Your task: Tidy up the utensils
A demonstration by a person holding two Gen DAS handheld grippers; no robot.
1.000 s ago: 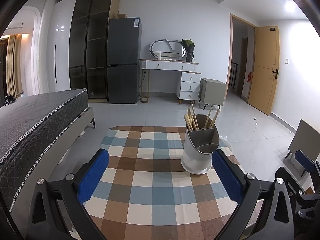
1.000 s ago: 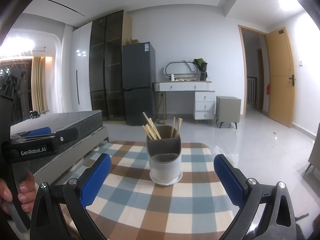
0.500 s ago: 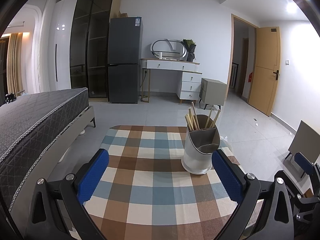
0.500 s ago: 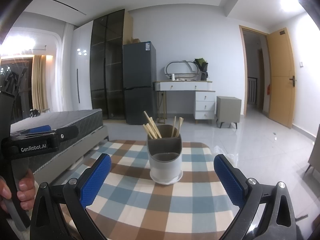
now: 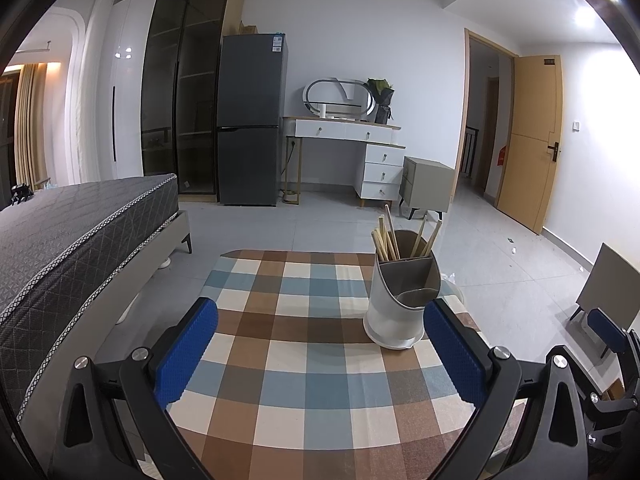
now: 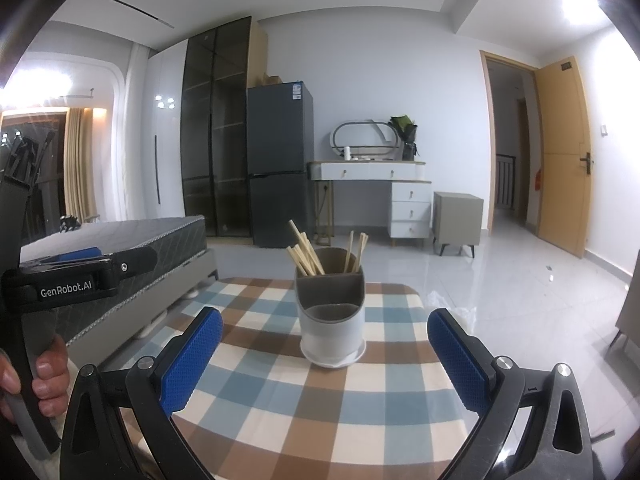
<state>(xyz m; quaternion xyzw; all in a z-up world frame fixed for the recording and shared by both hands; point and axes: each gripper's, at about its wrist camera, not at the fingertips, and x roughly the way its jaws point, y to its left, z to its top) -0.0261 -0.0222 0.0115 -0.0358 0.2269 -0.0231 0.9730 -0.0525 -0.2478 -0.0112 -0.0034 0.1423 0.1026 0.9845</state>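
Wooden chopsticks in holder, jaws wide.

the left gripper is held level with its blue-padded jaws spread wide and nothing between them. the right gripper is posed the same way, jaws wide apart and empty. in the right wrist view a hand wraps its fingers around the left gripper's handle at the left edge.
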